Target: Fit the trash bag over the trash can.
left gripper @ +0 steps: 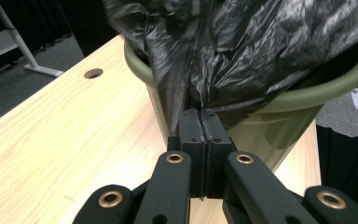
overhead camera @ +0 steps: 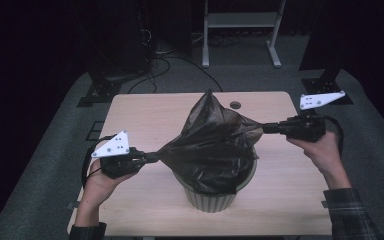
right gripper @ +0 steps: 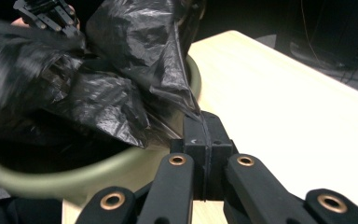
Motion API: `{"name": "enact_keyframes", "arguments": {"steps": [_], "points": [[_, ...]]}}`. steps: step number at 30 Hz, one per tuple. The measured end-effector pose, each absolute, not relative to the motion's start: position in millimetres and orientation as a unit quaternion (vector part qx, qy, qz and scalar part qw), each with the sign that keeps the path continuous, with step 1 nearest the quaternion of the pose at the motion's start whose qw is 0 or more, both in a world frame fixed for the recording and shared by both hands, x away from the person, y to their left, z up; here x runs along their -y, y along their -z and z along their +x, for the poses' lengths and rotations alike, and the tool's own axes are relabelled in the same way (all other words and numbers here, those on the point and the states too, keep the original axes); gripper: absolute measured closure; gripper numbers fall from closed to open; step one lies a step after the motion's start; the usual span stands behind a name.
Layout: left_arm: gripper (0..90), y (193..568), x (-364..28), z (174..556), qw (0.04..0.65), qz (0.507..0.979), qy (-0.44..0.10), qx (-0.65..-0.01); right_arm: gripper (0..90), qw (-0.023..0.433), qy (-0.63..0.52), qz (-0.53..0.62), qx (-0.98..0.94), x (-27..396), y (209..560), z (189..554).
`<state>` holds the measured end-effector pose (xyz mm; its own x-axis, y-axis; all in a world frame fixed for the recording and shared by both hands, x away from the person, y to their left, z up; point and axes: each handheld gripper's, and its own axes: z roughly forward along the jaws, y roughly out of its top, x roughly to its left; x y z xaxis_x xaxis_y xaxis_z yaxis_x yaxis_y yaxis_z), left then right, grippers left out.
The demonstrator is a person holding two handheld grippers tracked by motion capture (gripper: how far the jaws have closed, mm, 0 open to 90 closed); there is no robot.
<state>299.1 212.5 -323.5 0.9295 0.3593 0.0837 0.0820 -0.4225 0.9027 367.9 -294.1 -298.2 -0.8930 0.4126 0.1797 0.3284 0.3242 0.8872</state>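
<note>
2 hand-held grippers stretch a black bag (overhead camera: 210,140) over a green bin (overhead camera: 212,197).

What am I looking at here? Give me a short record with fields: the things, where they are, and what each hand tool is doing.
bin: green ribbed bin standing upright on the table
bag: black plastic bag bunched over the bin's mouth, stretched out to both sides
left tool: left tool shut on the bag's left edge
right tool: right tool shut on the bag's right edge
hands: one behind each tool, pulling apart
work: apparently spreading the bag open over the bin
</note>
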Motion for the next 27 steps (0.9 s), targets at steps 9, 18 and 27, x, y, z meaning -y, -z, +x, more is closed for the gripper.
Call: {"name": "enact_keyframes", "arguments": {"steps": [9,18,27], "points": [[88.1,317.2,-203.2,293.5,0.526,0.831,-0.139,-0.115,67.3,0.03,-0.534,0.229,-0.813,307.0,311.0,351.9],[81.9,314.4,-190.5,302.7,0.522,0.828,-0.167,-0.116,66.4,0.042,-0.56,0.232,-0.795,284.4,303.2,365.3],[60.5,316.8,-202.1,300.2,0.54,0.813,-0.177,-0.126,50.4,0.024,-0.572,0.214,-0.791,275.3,311.2,364.6]]}}
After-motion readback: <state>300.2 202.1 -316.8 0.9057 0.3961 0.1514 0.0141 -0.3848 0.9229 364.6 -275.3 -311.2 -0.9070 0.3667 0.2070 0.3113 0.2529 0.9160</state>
